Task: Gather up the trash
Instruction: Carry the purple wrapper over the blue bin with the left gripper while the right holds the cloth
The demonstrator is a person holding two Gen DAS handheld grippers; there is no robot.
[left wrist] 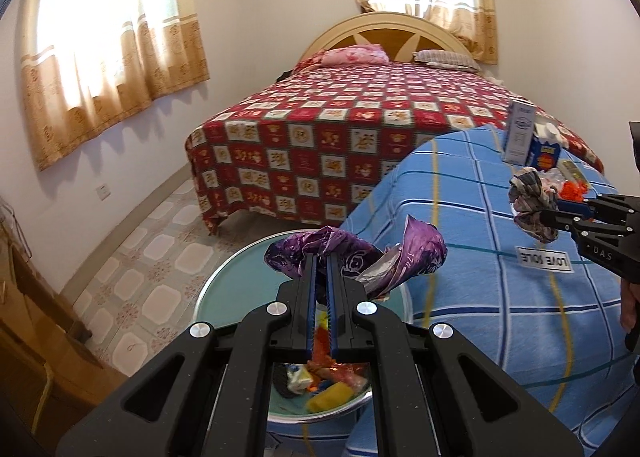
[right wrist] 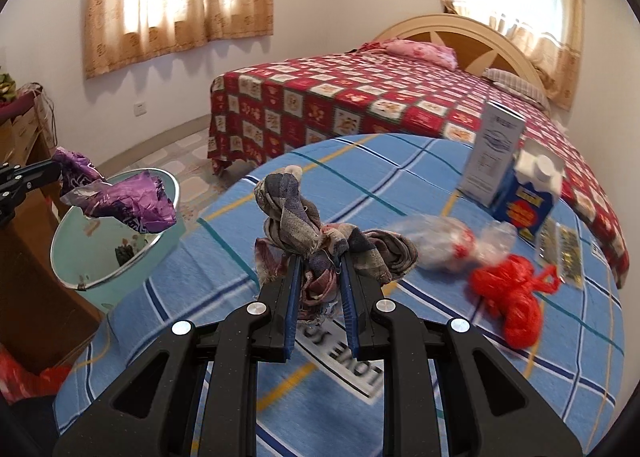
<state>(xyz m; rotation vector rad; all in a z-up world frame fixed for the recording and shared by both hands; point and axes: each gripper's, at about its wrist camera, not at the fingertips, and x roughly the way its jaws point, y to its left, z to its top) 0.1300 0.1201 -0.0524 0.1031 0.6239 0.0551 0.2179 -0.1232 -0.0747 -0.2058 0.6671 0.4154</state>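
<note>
Left wrist view shows your left gripper [left wrist: 321, 257] clamped tight on a crinkled purple foil wrapper [left wrist: 352, 257], held over the round pale-green bin [left wrist: 224, 289] with bright scraps inside. Your right gripper [right wrist: 320, 261] pinches a knotted, frayed plaid rag [right wrist: 304, 233] above the blue checked bedspread [right wrist: 400, 185], near a crumpled red plastic bag [right wrist: 512, 297].

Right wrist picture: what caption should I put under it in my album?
Right hand-held gripper holds a rag over the blue blanket; left hand-held gripper holds a purple wrapper above the bin.
</note>
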